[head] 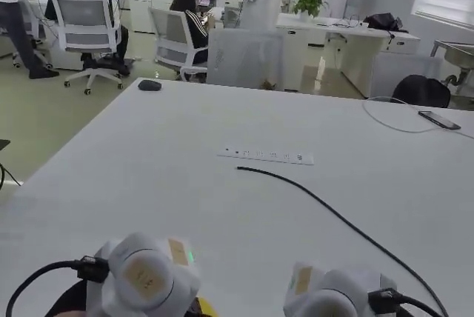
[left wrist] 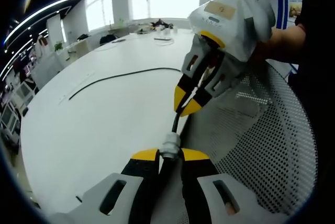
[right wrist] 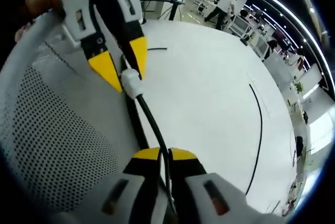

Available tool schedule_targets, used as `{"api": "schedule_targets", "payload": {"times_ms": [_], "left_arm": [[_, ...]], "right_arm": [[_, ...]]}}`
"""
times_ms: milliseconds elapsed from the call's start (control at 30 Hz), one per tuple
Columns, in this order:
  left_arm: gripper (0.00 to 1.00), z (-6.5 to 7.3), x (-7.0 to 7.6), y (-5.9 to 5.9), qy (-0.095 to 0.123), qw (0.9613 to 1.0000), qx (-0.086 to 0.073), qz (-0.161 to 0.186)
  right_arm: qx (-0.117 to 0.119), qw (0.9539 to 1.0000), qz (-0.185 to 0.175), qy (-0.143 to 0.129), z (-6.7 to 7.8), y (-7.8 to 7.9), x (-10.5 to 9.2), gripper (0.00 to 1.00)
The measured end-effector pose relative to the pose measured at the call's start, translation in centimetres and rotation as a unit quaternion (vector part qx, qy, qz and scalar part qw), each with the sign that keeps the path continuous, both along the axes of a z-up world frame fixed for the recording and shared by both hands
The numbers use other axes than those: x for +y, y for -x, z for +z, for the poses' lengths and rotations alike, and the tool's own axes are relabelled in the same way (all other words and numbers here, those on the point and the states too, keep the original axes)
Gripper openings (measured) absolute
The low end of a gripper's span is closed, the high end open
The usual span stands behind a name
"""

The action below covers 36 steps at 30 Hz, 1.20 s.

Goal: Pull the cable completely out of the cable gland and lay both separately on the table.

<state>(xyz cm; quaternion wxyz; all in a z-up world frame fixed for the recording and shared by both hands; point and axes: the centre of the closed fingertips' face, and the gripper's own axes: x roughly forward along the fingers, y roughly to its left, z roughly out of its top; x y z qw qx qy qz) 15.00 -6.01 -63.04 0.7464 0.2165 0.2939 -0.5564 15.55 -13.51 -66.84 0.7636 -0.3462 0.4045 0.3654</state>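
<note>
A white cable gland (left wrist: pixel 170 145) sits between the yellow tips of my left gripper (left wrist: pixel 170 155), which is shut on it. A black cable (left wrist: pixel 176 124) rises out of the gland to my right gripper (left wrist: pixel 184 103), shut on the cable a short way above. In the right gripper view, my right gripper (right wrist: pixel 165 154) clamps the cable (right wrist: pixel 149 116), which runs up to the gland (right wrist: pixel 131 80) in my left gripper (right wrist: pixel 123 64). Both are held over the near table edge. The head view shows the grippers' white bodies (head: pixel 148 278) at the bottom edge.
A long black cable (head: pixel 333 217) lies across the white table (head: pixel 148 184), beyond it a white power strip (head: pixel 266 156). A mouse (head: pixel 149 85) and a phone (head: pixel 438 120) lie at the far side. A white mesh chair (left wrist: pixel 261 130) is beside the grippers. People sit at desks behind.
</note>
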Motion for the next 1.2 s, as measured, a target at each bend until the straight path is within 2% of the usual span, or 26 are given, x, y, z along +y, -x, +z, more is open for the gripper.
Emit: {"api": "schedule_targets", "payload": {"times_ms": [133,167,233,300,367,433,500,567,633,667,767,833,867,900,967,1033,1100,1200], "left_arm": [[0.16,-0.1,0.1,0.1,-0.002,1.0000,0.003,-0.001],[0.16,-0.1,0.1,0.1,-0.003,1.0000,0.002,-0.002],[0.16,-0.2,0.1,0.3,-0.003,1.0000,0.004,-0.005],[0.16,-0.2,0.0,0.4,-0.005,1.0000,0.004,-0.007],[0.16,-0.2,0.0,0.4,-0.003,1.0000,0.005,-0.007],[0.16,-0.1,-0.1,0.4,-0.002,0.9999,0.005,-0.009],[0.16,-0.1,-0.1,0.6,-0.002,0.9999,0.005,-0.014],[0.16,-0.1,-0.2,0.7,0.000,0.9998,0.006,-0.017],[0.16,0.0,-0.3,0.7,0.003,0.9998,0.004,-0.017],[0.16,0.0,-0.3,0.7,0.004,0.9998,0.006,-0.016],[0.16,0.1,-0.4,0.6,0.005,0.9999,0.006,-0.014],[0.16,0.0,-0.2,0.4,0.000,0.9999,0.001,-0.010],[0.16,0.0,-0.1,0.2,0.000,1.0000,0.001,-0.006],[0.16,0.0,0.0,0.1,0.001,1.0000,0.002,-0.003],[0.16,0.1,-0.1,0.1,0.002,1.0000,0.002,-0.001],[0.16,0.0,-0.1,0.1,0.000,1.0000,0.001,-0.001],[0.16,0.0,0.0,0.1,-0.001,1.0000,0.001,-0.001],[0.16,0.1,-0.1,0.1,0.003,1.0000,0.002,0.002]], "right_arm": [[0.017,0.9998,0.001,-0.009,-0.3,0.4,0.3,0.07],[0.015,0.9998,0.010,-0.012,-0.2,0.4,0.6,0.11],[-0.006,0.9988,0.041,-0.028,0.4,0.3,2.1,0.20],[-0.026,0.9966,0.071,-0.033,1.1,0.3,3.0,0.21],[-0.036,0.9926,0.097,-0.064,1.9,0.7,4.4,0.22],[-0.050,0.9877,0.119,-0.088,2.7,1.0,5.5,0.21],[-0.058,0.9844,0.134,-0.097,3.2,1.3,6.0,0.20],[-0.057,0.9832,0.141,-0.101,3.3,1.5,6.2,0.16],[-0.050,0.9823,0.149,-0.102,3.2,1.8,6.3,0.06],[-0.055,0.9824,0.147,-0.101,3.3,1.6,6.3,0.05],[-0.052,0.9832,0.139,-0.107,3.2,1.5,6.2,0.05],[-0.053,0.9862,0.124,-0.095,2.9,1.0,5.6,0.05],[-0.054,0.9901,0.112,-0.065,2.4,0.7,4.6,0.05],[-0.050,0.9919,0.104,-0.053,2.1,0.6,4.1,0.05],[-0.039,0.9952,0.078,-0.045,1.6,0.4,3.2,0.05],[-0.024,0.9985,0.046,-0.017,0.8,0.1,1.6,0.05],[-0.020,0.9994,0.029,0.002,0.5,0.0,0.7,0.05],[-0.016,0.9996,0.016,0.014,0.2,-0.1,0.0,0.05]]}}
